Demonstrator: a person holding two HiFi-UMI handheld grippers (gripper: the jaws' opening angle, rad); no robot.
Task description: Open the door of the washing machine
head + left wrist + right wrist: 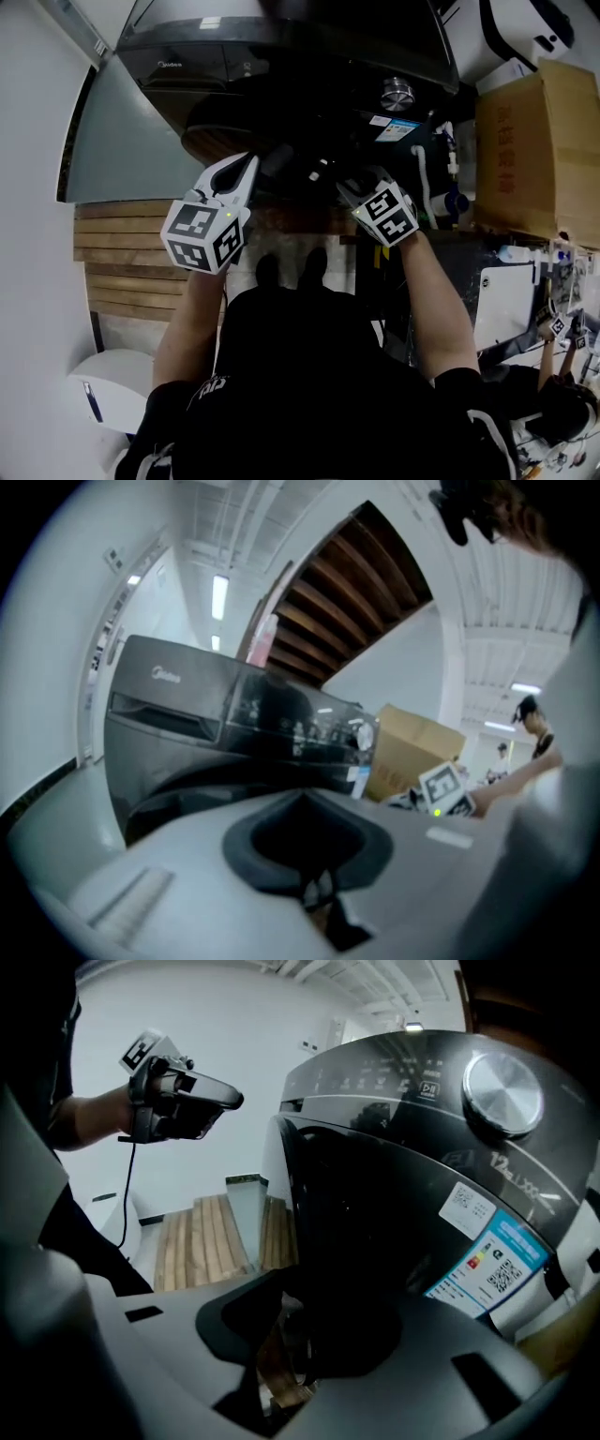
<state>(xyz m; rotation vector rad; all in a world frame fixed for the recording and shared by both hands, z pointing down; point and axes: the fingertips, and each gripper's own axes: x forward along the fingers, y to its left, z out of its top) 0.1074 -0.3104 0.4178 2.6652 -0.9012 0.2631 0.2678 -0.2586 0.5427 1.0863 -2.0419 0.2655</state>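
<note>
right tool (pixel 294 1340) clamped on washing machine door (pixel 375 1241) edge, left tool (pixel 319 891) shut, empty, beside it

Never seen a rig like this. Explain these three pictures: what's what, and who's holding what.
No robot here: a person holds a two-jaw gripper in each hand, each bearing a cube of square markers. The head view looks down from the person's head at the left gripper, the right gripper, a dark washing machine and a cardboard box. The other two pictures come from cameras riding on the grippers. The left gripper's jaws are shut, empty. The right gripper's jaws stand around the edge of the door; whether they press on it I cannot tell.
</note>
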